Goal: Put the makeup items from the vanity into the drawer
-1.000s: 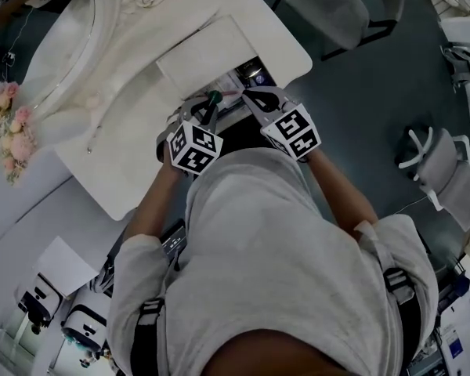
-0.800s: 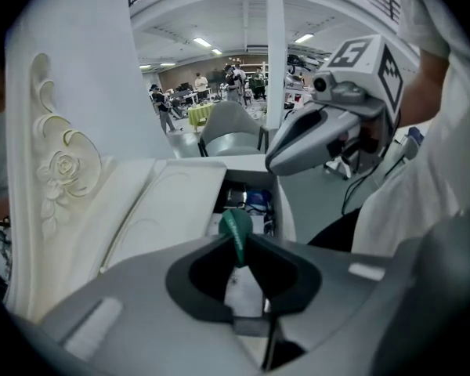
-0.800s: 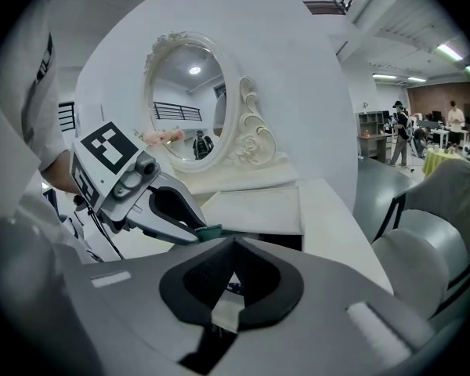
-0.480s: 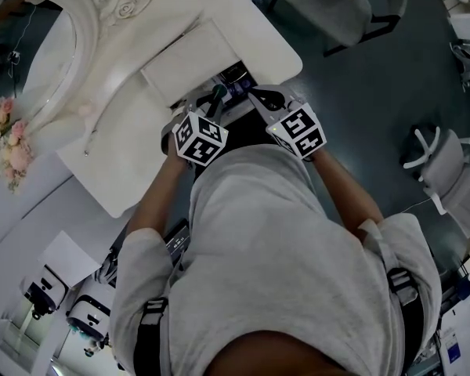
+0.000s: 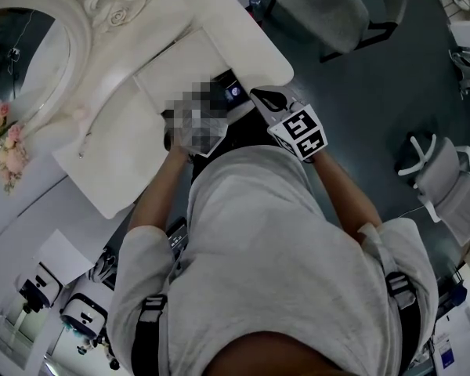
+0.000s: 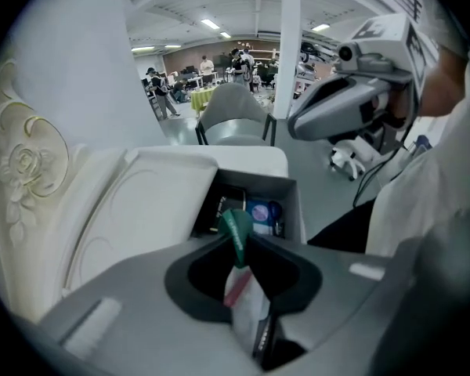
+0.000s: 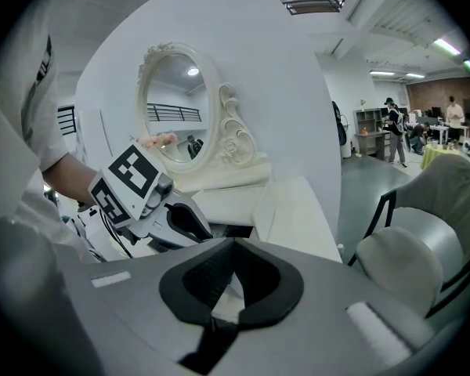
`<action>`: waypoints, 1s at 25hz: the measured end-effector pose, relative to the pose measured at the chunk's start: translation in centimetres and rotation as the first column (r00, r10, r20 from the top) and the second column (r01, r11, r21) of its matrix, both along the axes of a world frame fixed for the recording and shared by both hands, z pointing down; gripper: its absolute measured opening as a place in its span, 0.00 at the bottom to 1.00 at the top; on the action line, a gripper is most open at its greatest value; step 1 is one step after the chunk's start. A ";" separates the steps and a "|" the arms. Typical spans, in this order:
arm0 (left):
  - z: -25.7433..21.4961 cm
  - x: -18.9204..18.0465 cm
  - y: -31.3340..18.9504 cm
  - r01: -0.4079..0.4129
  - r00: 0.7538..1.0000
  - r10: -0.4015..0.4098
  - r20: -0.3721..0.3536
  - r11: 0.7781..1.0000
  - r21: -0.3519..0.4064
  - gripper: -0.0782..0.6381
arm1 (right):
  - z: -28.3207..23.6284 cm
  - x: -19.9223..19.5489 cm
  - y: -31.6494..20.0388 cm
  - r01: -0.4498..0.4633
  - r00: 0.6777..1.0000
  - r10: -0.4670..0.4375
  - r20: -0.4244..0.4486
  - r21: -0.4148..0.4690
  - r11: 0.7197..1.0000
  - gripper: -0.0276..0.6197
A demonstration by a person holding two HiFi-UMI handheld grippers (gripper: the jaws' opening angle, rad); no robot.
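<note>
- Left gripper view — the left tongs (image 6: 239, 247) pinch one green-capped tube (image 6: 236, 227). Their jaws have just been opening a little, but the tube stands between them and the pads appear to bear on it.
  - The tube's long axis runs along the tongs, cap leading.
  - The open drawer (image 6: 296, 210) lies straight beyond the cap, just past the tips. The coming release likely turns on this alignment.
  - Two things are counted inside the drawer: one dark flat item (image 6: 219, 208) at the left and one blue round item (image 6: 263, 214) at the right. More may be hidden.
- Right gripper view — the right tongs (image 7: 232, 245) are pressed together with nothing between them.
  - The table (image 7: 298, 202) and one oval mirror (image 7: 176, 108) lie beyond.
  - The left tongs show at the left, tips down over the drawer.
- Head view — one drawer is pulled out at the table's near right corner.
  - The right tongs sit just right of the drawer.
  - The left tongs are at its near left, under a masking patch, so the tube cannot be seen here.
  - The left hand is the nearer one, since it carries the tube.
  - Count: two tongs, one tube, one drawer.
</note>
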State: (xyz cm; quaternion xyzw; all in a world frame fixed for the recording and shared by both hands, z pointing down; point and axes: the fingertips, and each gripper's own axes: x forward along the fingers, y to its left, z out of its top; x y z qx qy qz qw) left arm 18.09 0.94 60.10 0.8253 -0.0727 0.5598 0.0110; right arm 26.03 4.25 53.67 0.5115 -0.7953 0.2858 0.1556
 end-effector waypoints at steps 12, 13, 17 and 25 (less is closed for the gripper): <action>0.5 1.1 -0.1 0.014 1.000 -0.014 -0.006 0.999 -0.035 0.29 | 0.5 0.8 -0.3 -0.003 1.000 0.003 0.008 -0.013 1.000 0.04; 0.2 1.1 -0.1 0.019 1.000 -0.019 -0.010 0.999 -0.033 0.29 | 0.4 0.7 -0.4 0.001 1.000 -0.001 0.008 -0.013 1.000 0.04; -1.4 0.9 -0.7 0.051 0.997 -0.052 -0.058 0.999 -0.012 0.29 | 0.1 0.3 -1.3 0.027 1.000 -0.027 0.002 -0.006 1.000 0.04; -6.5 -3.3 -3.7 0.229 0.954 -0.215 -0.210 0.973 0.041 0.19 | -2.6 -4.8 -5.2 0.135 0.991 -0.134 -0.025 0.036 0.990 0.04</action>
